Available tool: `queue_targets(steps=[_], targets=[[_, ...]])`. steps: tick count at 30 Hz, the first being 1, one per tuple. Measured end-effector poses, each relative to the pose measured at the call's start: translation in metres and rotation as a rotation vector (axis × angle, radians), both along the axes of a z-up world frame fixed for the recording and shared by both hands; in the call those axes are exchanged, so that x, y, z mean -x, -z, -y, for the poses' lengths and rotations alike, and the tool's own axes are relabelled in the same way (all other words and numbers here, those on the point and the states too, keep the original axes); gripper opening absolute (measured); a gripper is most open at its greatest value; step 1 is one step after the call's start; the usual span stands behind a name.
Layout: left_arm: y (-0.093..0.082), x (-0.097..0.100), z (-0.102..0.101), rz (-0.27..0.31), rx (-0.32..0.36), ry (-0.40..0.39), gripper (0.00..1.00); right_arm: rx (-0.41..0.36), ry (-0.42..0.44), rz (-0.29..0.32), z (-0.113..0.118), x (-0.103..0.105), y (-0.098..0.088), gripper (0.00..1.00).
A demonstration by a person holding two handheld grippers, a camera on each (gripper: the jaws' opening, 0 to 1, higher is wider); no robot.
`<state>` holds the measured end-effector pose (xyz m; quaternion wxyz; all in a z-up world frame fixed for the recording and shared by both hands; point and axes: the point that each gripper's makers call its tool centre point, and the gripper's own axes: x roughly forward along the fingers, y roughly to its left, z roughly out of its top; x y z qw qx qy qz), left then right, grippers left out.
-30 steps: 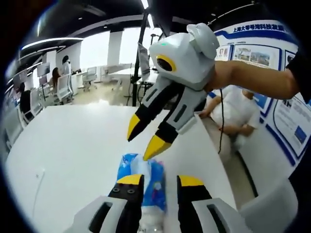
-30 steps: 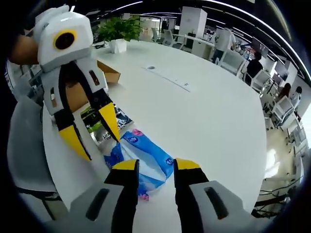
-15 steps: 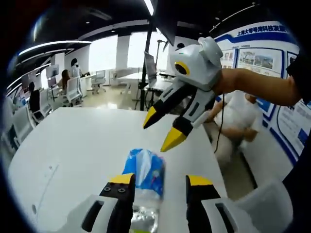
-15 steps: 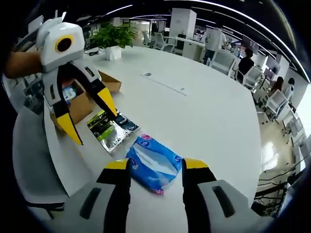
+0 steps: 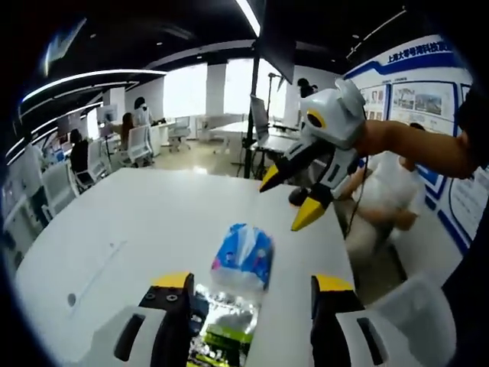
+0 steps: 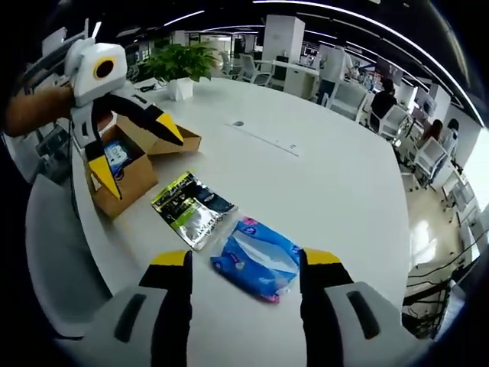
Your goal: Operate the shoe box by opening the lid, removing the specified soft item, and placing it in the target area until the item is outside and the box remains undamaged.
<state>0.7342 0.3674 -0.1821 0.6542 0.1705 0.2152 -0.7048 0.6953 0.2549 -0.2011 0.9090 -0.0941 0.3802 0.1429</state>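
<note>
Bright overhead strips, blurred fisheye edges

A: What sits inside the shoe box (image 6: 122,164)?
B: Something blue shows through the opening; the left gripper (image 6: 130,145) crosses in front, so I cannot tell what it is.
A: And the foil packet (image 5: 221,336)?
B: In the left gripper view its near end is cut off by the bottom edge, and its print is too blurred to read.

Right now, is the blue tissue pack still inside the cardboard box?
No. In the right gripper view the blue tissue pack lies on the white table, apart from the open cardboard box and beside a foil pouch.
</note>
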Motion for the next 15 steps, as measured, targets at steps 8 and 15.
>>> queue_targets(steps=[8, 15], targets=[[-0.019, -0.005, -0.032, -0.018, 0.046, -0.083, 0.75, -0.02, 0.023, 0.007, -0.018, 0.005, -0.007, 0.65], [-0.021, -0.01, -0.063, -0.015, 0.057, -0.146, 0.84, -0.042, 0.054, 0.016, -0.044, 0.007, -0.013, 0.77]])
